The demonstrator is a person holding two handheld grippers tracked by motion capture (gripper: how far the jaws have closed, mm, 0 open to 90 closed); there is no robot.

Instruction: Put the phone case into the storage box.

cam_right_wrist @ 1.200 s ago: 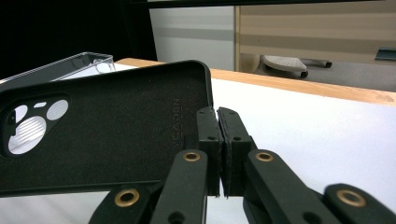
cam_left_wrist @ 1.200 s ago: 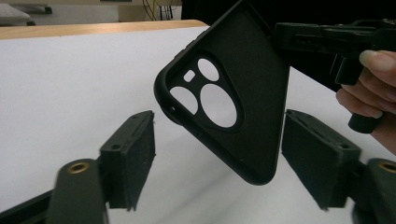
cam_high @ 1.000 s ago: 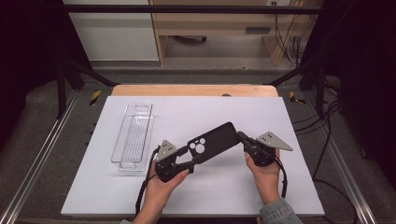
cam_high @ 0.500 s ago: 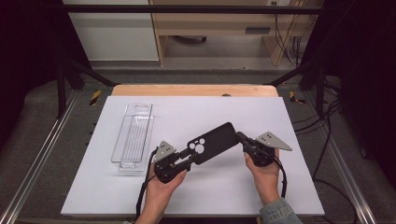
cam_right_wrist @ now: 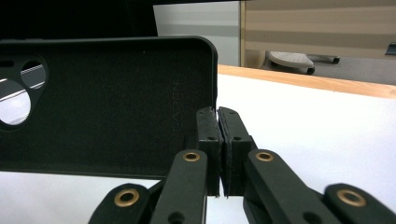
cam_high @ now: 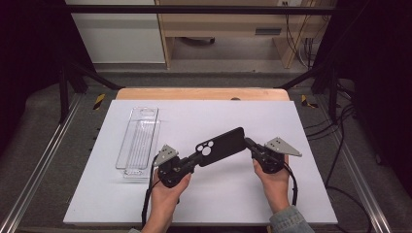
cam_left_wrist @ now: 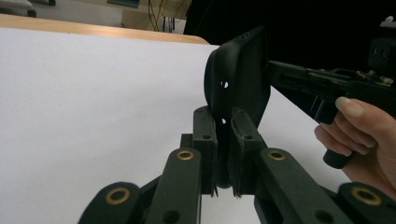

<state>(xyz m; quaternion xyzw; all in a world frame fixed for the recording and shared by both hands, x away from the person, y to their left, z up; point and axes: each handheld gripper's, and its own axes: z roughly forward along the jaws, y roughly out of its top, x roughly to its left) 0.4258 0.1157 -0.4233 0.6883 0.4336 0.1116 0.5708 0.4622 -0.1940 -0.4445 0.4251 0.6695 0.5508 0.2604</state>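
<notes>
Clear tray [cam_high: 138,144] on white table [cam_high: 311,126]

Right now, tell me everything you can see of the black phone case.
The phone case is matte black, apparently soft rubbery plastic, with round camera cutouts near one end and a raised lip around its hollow inner side. It is empty and held off the white table, slanting upward to the right in the high view. The left gripper, whose jaws have just been closing, pinches its camera end; the right gripper pinches the opposite end's rim.

Matt black soft-looking phone case [cam_high: 221,146]; clear glossy plastic tray [cam_high: 138,142]; smooth white table [cam_high: 311,194].
</notes>
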